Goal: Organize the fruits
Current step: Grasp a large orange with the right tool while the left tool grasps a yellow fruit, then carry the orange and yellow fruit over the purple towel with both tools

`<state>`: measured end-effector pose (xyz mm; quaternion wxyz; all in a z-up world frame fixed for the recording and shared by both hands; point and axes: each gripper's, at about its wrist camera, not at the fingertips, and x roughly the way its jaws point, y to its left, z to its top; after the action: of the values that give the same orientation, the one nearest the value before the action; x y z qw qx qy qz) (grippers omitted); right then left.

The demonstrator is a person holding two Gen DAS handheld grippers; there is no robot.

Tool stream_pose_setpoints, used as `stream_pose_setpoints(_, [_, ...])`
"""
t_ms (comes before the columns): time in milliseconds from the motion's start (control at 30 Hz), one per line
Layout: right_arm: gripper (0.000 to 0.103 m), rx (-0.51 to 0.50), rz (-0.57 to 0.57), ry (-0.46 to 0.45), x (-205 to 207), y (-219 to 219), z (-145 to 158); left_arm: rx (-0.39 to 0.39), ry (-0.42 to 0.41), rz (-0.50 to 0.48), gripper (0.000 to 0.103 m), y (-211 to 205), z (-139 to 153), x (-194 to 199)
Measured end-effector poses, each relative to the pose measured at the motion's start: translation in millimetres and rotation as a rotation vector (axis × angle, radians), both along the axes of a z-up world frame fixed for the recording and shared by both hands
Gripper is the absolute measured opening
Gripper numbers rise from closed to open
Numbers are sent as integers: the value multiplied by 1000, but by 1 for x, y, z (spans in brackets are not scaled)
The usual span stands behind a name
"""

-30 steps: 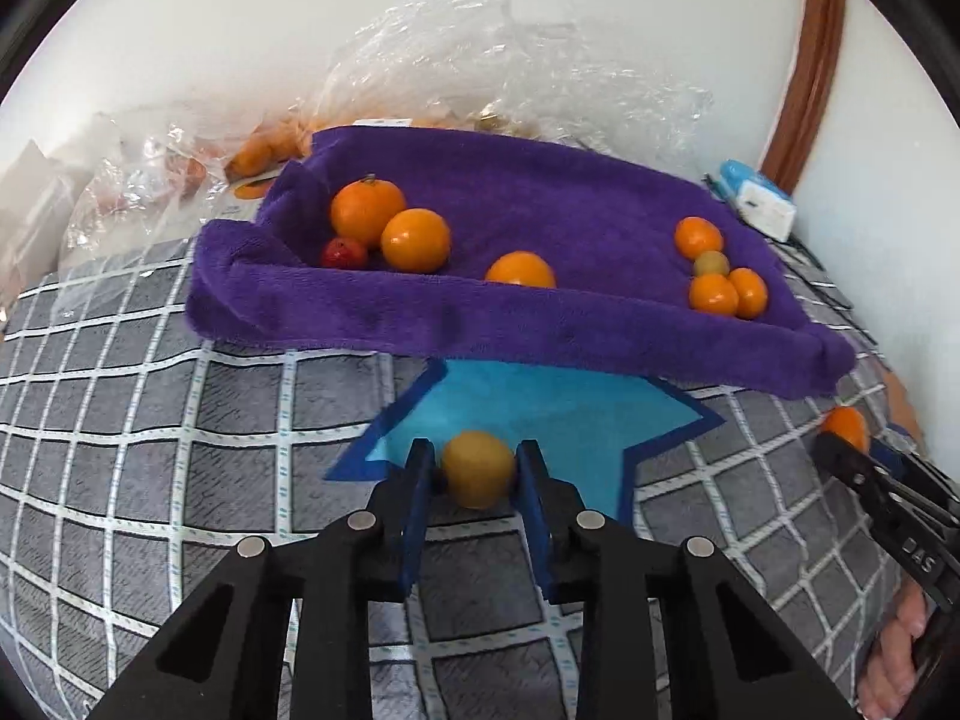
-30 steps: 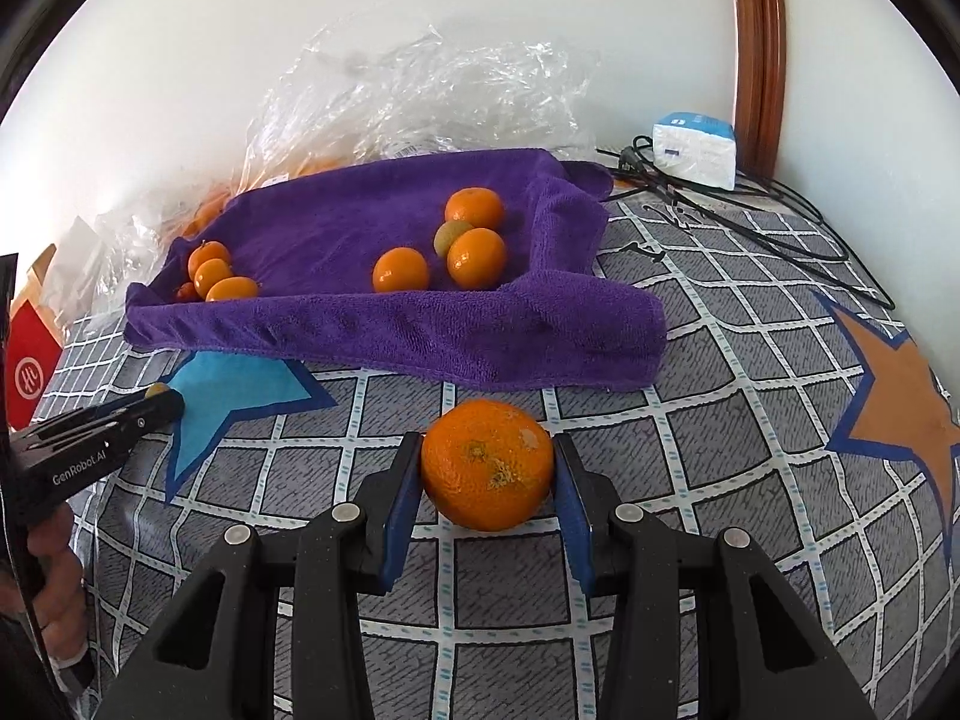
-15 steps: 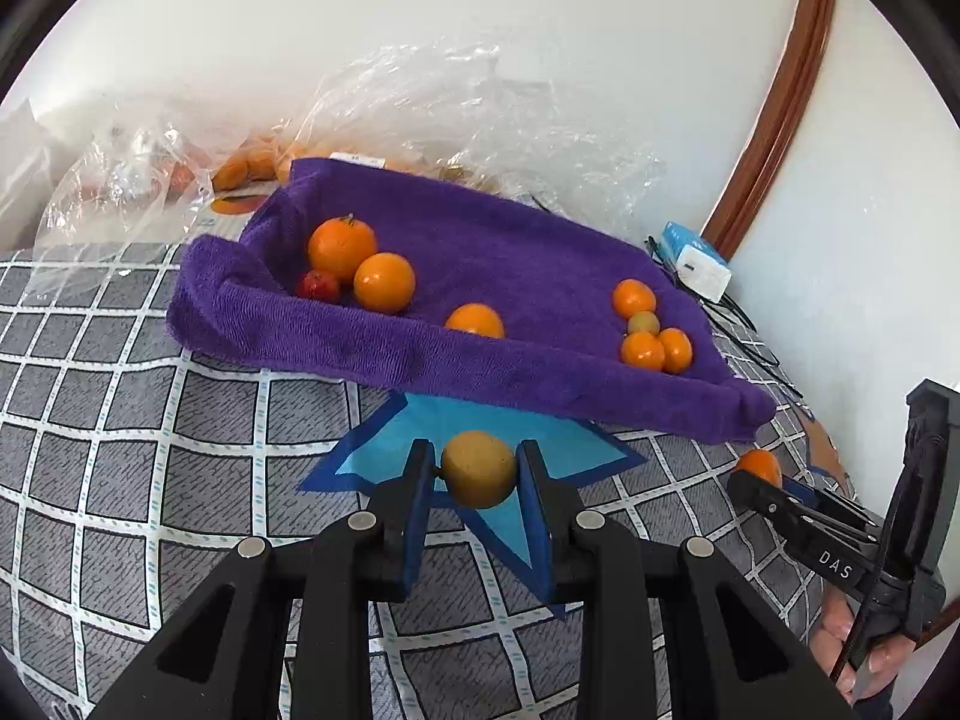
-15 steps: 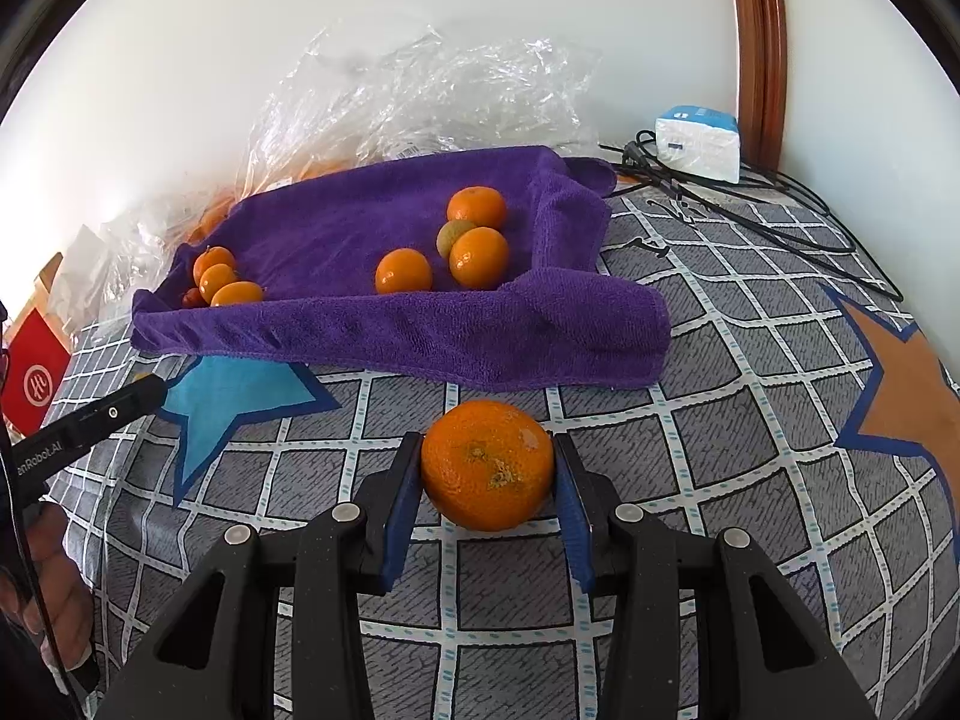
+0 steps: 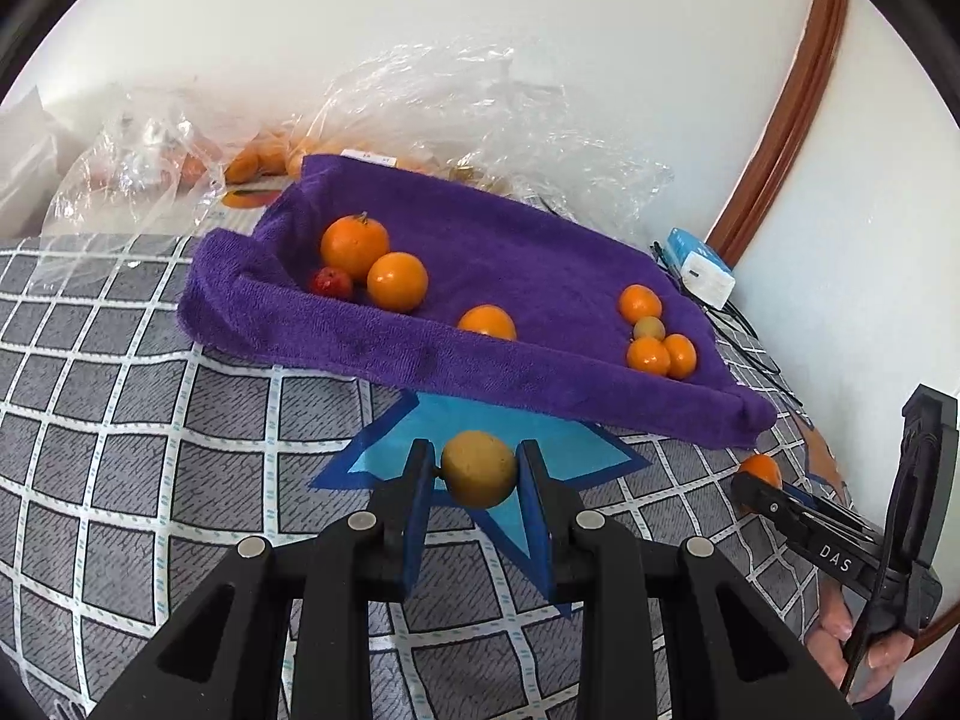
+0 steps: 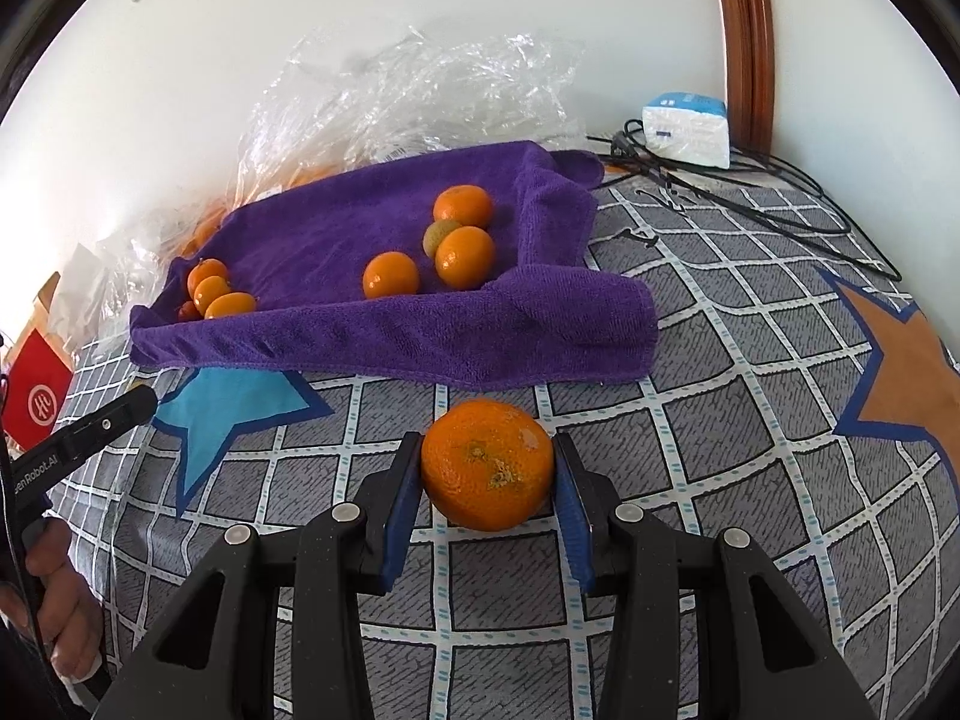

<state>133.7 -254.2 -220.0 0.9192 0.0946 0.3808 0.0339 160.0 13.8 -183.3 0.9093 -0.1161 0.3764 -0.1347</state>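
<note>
Your left tool clamps a small round yellow-brown fruit above the grid-patterned grey bedcover; your right tool grips a large dimpled orange mandarin; ahead, the rumpled purple towel cradles more small oranges.

Home bedroom: patterned bedsheet, wooden door frame.

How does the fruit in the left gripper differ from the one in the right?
The left gripper holds a small, smooth yellow-brown fruit; the right gripper holds a bigger, bright orange with pebbled skin. The orange spreads its jaws wider. Both are round, clamped between blue pads, and short of the purple towel.
</note>
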Motion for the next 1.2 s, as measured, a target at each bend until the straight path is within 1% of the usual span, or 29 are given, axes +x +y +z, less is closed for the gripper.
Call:
stream_pose_setpoints(67, [42,-1,0,13,3,1,2,1,-4,-2,27,3,5,-2])
stream_pose_setpoints(133, [42,19,5,9,5,2,8,22,-24,3,27,8,17,-3])
stream_pose_setpoints(167, [42,26,13,5,6,3,12,20,-36,7,27,12,25,-3])
stream_pose_setpoints(267, [42,24,31,-19,17,9,28,-17,-55,22,27,29,46,1])
stream_pose_setpoints(333, [42,26,48,-31,30,13,41,-22,-62,39,27,40,57,6])
stream_pose_setpoints(467, [42,39,78,-60,54,23,65,-47,-50,73,27,58,72,25])
stream_pose_setpoints(533, [42,67,97,-75,65,25,74,-69,-42,78,27,64,76,39])
stream_pose_setpoints(667, [42,75,101,-97,84,29,82,-85,-35,80,27,66,82,68])
stream_pose_setpoints(800, [42,48,91,-97,106,32,79,-42,-23,102,27,60,80,102])
stream_pose_setpoints(867, [42,26,89,-78,119,36,72,-20,-4,111,27,55,73,121])
stream_pose_setpoints(1000, [42,-51,105,-31,140,49,55,44,49,130,27,44,52,155])
stream_pose_setpoints(1200, [42,-118,143,12,155,62,35,117,110,127,27,27,29,184])
